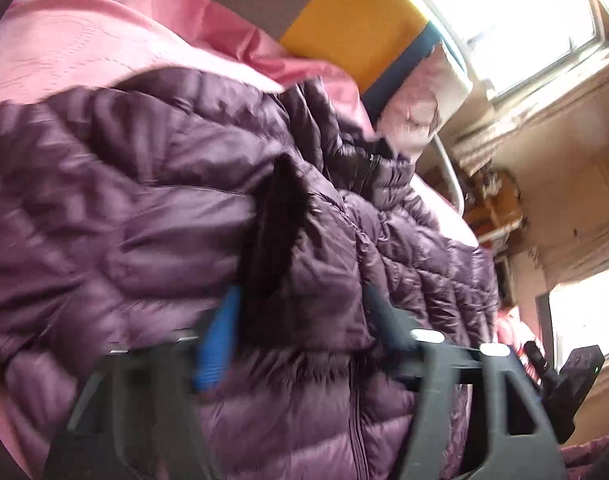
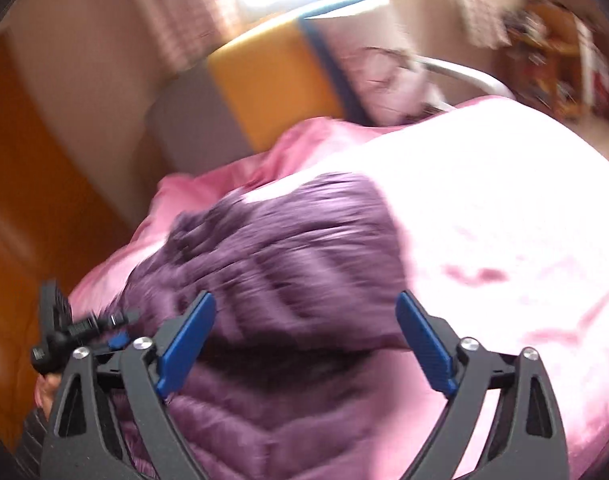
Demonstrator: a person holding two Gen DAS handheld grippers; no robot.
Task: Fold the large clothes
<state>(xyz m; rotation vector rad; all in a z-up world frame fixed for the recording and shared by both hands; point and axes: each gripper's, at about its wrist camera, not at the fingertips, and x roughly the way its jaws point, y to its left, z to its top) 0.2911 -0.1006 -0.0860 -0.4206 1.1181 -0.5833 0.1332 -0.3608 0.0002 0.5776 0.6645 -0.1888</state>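
Observation:
A purple quilted down jacket (image 1: 152, 208) lies crumpled on a pink bedspread (image 1: 76, 40). In the left wrist view a raised fold of it, with dark lining showing, is bunched between my left gripper's (image 1: 300, 320) fingers. The blue pad (image 1: 216, 340) presses on one side and fabric drapes over the other fingertip, so that gripper is shut on the jacket. In the blurred right wrist view my right gripper (image 2: 306, 340) hangs just over the jacket (image 2: 288, 248). Its blue pads (image 2: 188, 344) stand wide apart and hold nothing.
A yellow and blue cushion (image 1: 356, 28) and a pale pillow (image 1: 420, 92) lean at the head of the bed beside a metal rail (image 1: 452, 176). Bright windows (image 1: 516, 20) and a cluttered shelf (image 1: 496, 208) lie beyond. Orange wood (image 2: 32, 200) stands to the left.

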